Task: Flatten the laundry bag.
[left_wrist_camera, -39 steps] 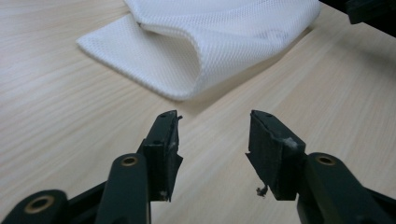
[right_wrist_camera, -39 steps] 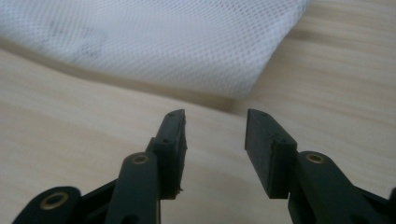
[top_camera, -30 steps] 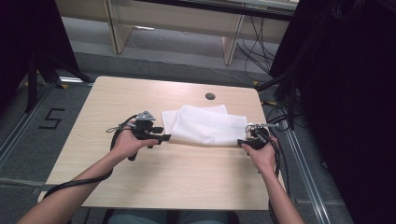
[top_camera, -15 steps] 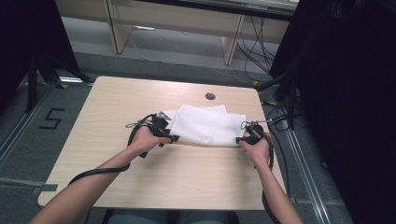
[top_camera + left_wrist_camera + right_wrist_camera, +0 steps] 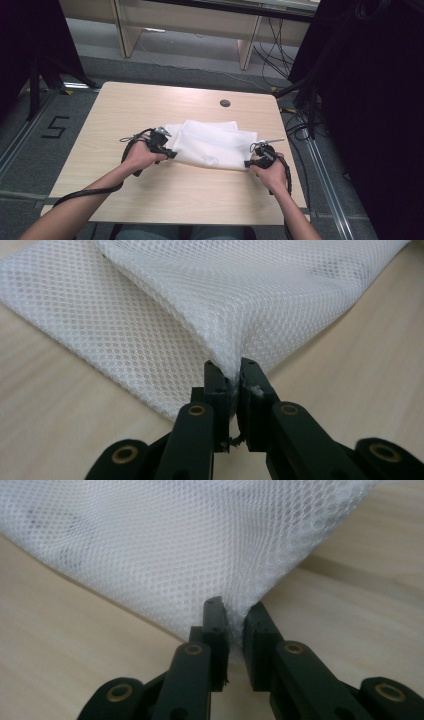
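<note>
The high view looks forward and down from above the person's side, taking in the whole worktop from some way off. Each tongs view rides low and very close, facing along its own jaws. All three share the mesh cloth.

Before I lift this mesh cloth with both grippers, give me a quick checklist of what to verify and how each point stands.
1. Left gripper has fabric between its fingers: ok, they have just been closing and now pinch a corner of the white mesh cloth.
2. Right gripper grip: ok, its fingers have just been closing too and pinch the opposite near corner.
3. Bite depth: cannot tell, only a small tuft sits between each pair.
4. Cloth lying folded on the wooden table: ok.
5. Layers caught: cannot tell whether each pinch takes the top layer or all layers.
6. Nothing resting on the cloth: ok.
</note>
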A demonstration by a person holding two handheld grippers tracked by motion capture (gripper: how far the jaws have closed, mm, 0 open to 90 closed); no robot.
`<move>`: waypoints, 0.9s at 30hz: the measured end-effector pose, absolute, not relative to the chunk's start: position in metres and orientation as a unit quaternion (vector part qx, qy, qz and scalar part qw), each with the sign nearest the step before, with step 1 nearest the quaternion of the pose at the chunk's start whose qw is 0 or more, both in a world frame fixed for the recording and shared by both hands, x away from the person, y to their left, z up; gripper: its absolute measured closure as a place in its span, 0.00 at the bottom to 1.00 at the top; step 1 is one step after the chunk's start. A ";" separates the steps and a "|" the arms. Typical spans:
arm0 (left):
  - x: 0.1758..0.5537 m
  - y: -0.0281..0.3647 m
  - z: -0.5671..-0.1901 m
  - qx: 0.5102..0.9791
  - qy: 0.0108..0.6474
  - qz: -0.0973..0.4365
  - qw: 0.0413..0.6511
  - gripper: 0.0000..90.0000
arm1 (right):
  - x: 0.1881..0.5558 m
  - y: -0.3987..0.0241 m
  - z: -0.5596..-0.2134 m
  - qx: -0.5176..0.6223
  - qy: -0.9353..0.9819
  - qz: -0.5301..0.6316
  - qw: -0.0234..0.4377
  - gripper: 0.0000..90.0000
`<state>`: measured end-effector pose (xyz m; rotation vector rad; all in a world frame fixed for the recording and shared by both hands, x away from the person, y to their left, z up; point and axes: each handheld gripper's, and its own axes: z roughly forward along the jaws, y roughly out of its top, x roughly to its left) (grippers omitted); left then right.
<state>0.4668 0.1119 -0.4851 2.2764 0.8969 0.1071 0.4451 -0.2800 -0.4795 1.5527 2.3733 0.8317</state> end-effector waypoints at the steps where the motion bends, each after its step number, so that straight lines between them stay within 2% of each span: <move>1: 0.464 0.115 -0.484 0.877 0.341 0.039 0.335 0.93 | 0.439 -0.276 -0.477 0.529 0.798 0.279 0.079 0.92; 9: 0.426 0.140 -0.482 0.895 0.308 0.031 0.321 0.94 | 0.411 -0.257 -0.476 0.501 0.821 0.272 0.044 0.89; 11: 0.416 0.145 -0.483 0.884 0.319 0.033 0.339 0.94 | 0.404 -0.252 -0.472 0.492 0.826 0.273 0.034 0.83; 12: 0.414 0.153 -0.479 0.899 0.296 0.033 0.320 0.93 | 0.402 -0.251 -0.470 0.492 0.825 0.275 0.031 0.80; 16: 0.406 0.175 -0.471 0.899 0.297 0.048 0.317 0.91 | 0.396 -0.254 -0.449 0.503 0.816 0.283 0.034 0.69; 18: 0.404 0.177 -0.470 0.893 0.304 0.050 0.328 0.87 | 0.399 -0.260 -0.437 0.499 0.814 0.294 0.056 0.66; 21: 0.398 0.195 -0.459 0.876 0.316 0.053 0.361 0.73 | 0.409 -0.266 -0.422 0.487 0.815 0.300 0.093 0.62; 26: 0.391 0.198 -0.444 0.858 0.317 0.083 0.395 0.63 | 0.431 -0.259 -0.419 0.473 0.823 0.299 0.098 0.61; 27: 0.391 0.195 -0.442 0.859 0.312 0.086 0.396 0.62 | 0.436 -0.255 -0.418 0.480 0.825 0.287 0.087 0.60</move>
